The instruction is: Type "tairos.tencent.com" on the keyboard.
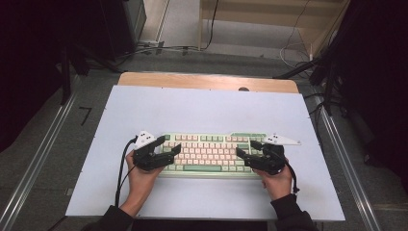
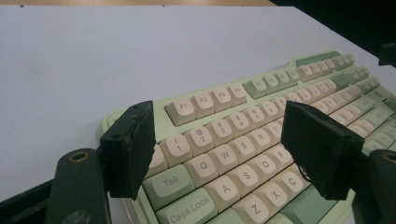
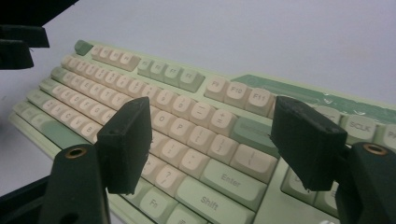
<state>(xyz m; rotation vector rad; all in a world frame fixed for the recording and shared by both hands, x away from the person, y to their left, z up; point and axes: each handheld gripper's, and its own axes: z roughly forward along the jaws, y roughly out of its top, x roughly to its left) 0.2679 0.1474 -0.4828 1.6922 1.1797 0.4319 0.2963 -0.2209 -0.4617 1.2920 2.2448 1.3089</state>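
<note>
The keyboard (image 1: pixel 211 155) lies under both grippers: left gripper (image 1: pixel 174 150) and right gripper (image 1: pixel 247 148) hover over its ends, jaws wide, holding nothing.

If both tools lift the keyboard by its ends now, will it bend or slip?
Probably it stays stiff: the keyboard looks like one rigid plastic case. It lies flat and wide, so tipping or rolling seems unlikely. Its smooth edges may slip between the open left tool and right tool.

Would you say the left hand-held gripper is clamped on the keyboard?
No, the left hand-held gripper hovers open above the keyboard, pads apart.
</note>
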